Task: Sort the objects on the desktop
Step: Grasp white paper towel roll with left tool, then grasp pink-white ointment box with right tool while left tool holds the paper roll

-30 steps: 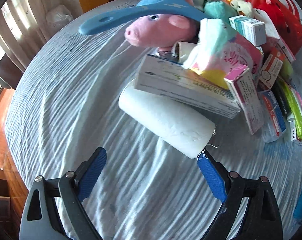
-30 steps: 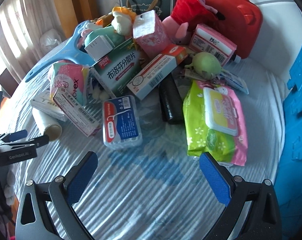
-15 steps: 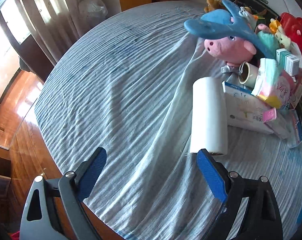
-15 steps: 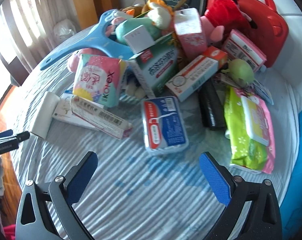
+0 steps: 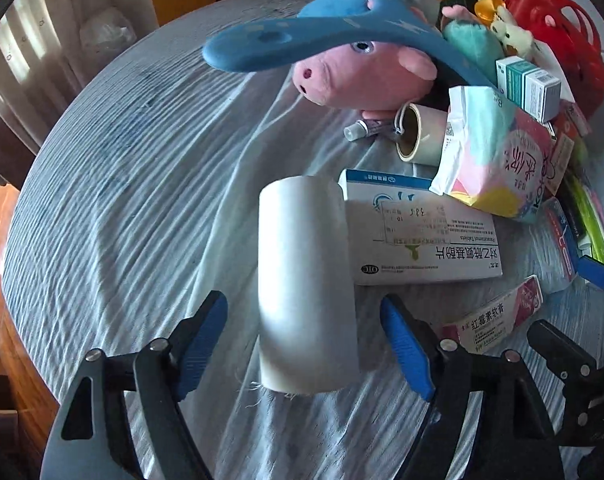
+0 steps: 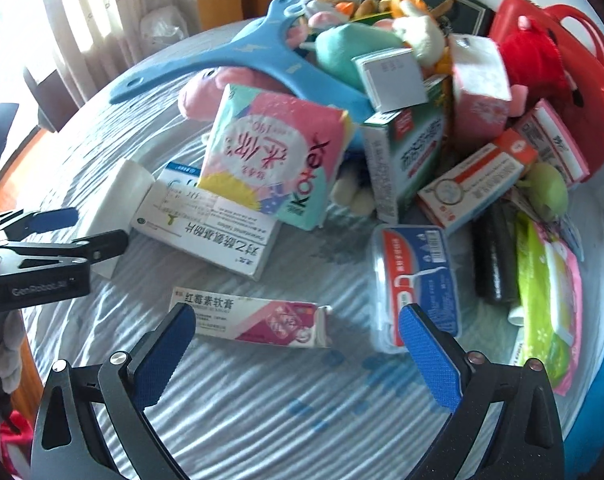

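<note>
The white roll (image 5: 308, 284) lies on the striped cloth (image 5: 122, 184) at the left edge of the pile, its right side touching a white medicine box (image 5: 422, 236). The left gripper (image 5: 304, 344) has the roll's near end between its blue pads; its jaws have just been closing, with gaps still on both sides. The right gripper (image 6: 290, 344) stands wide apart above a long pink-and-white box (image 6: 254, 320), not touching it.
</note>
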The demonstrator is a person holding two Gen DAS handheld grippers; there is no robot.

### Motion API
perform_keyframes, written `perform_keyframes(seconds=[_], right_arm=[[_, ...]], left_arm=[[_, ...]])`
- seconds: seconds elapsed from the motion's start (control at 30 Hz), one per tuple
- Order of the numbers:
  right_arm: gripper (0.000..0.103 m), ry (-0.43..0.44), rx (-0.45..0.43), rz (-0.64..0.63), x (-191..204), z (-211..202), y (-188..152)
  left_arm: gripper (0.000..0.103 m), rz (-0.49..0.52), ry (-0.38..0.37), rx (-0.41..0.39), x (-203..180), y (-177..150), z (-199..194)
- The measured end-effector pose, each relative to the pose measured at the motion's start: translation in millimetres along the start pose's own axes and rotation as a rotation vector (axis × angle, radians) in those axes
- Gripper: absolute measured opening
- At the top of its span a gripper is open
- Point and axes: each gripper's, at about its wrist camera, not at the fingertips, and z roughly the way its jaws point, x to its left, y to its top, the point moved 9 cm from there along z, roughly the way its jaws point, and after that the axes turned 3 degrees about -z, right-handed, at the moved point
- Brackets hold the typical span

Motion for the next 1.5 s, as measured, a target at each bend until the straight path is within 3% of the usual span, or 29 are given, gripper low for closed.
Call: perform_keyframes(seconds=[0.1, 0.33, 0.5, 0.6, 0.67, 0.8, 0.97, 1.33, 1.5], right_arm=[[0.096, 0.002, 0.024, 0.002, 5.5, 6.4, -4.0], [0.049, -0.037, 0.058, 0.018, 1.3, 15.5, -6.0], [0.051, -0.004, 0.078, 0.101, 0.6, 12.7, -11.0], [0.066, -0.006, 0.085, 0.121, 7.8, 13.4, -9.1], [0.082, -0.006, 0.080, 0.133, 13.6, 14.1, -5.6], [0.085, -0.055, 0.085, 0.178, 19.6, 21.6, 2.4], [0.096, -0.107, 0.101, 0.220, 22.2, 35.6, 2.9], [0.095, -0.143, 0.161, 0.332, 2.9, 13.6, -44.9], [0.084, -0.134, 0.154, 0.381, -5.4, 6.4, -50.1]], left_arm=[[0.072, 0.014, -0.016, 0.024, -4.6, 0.9, 12.5], [0.050, 0.093, 0.003, 0.006, -11.0, 1.5, 18.6], [0.050, 0.102, -0.021, -0.001, -3.6, -16.2, 14.7], [0.050, 0.085, -0.042, -0.017, 3.2, -17.7, 15.0], [0.050, 0.083, -0.047, -0.012, 3.9, -15.5, 17.1], [0.050, 0.129, -0.017, -0.024, 0.5, -10.9, 23.3], [0.050, 0.130, -0.045, -0.012, 11.4, -10.0, 24.2], [0.050, 0.197, -0.064, 0.004, 15.4, 3.8, 35.5], [0.050, 0.195, -0.069, 0.000, 19.8, 11.9, 40.5]])
